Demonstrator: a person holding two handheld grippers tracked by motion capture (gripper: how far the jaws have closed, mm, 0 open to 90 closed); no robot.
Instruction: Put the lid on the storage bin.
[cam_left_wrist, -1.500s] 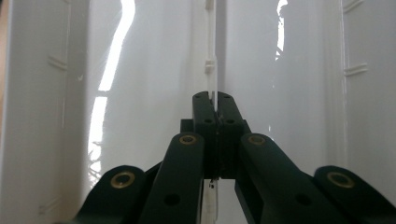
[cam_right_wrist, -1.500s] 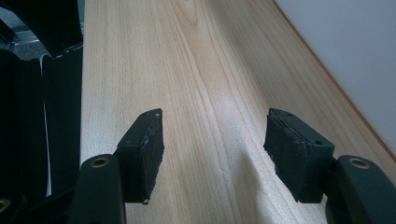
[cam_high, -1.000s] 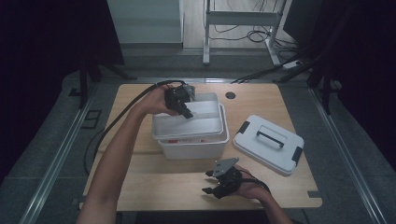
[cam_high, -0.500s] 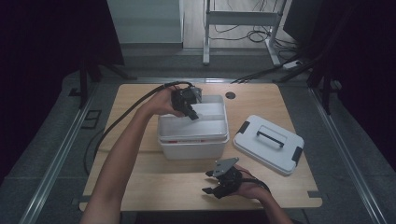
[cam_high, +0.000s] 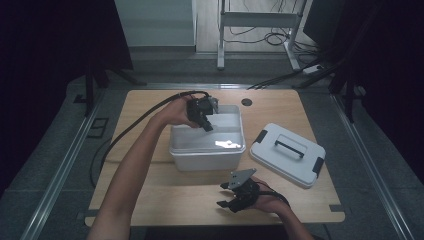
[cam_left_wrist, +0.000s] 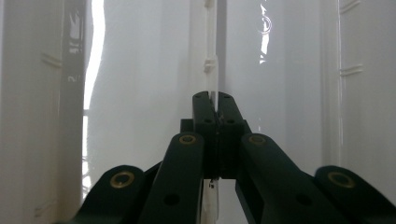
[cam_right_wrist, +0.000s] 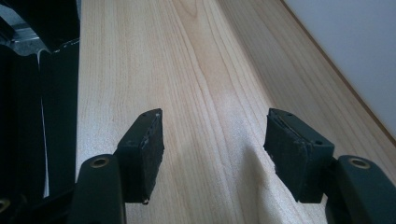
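Note:
An open white plastic bin stands in the middle of the wooden table. My left gripper reaches over its far left rim with the jaws pointing down inside. In the left gripper view the left gripper is shut on a thin white edge of the bin, with pale bin walls all around. My right gripper rests near the table's front edge, in front of the bin. In the right gripper view the right gripper stands open over bare wood, holding nothing.
The bin's white lid, with a dark handle and black latches, lies flat to the right of the bin. A small dark round spot sits on the table behind the bin. A black cable trails off the left side.
My left gripper has shifted a little to the right and down along the bin's far rim. The bin, lid and right gripper have stayed where they were.

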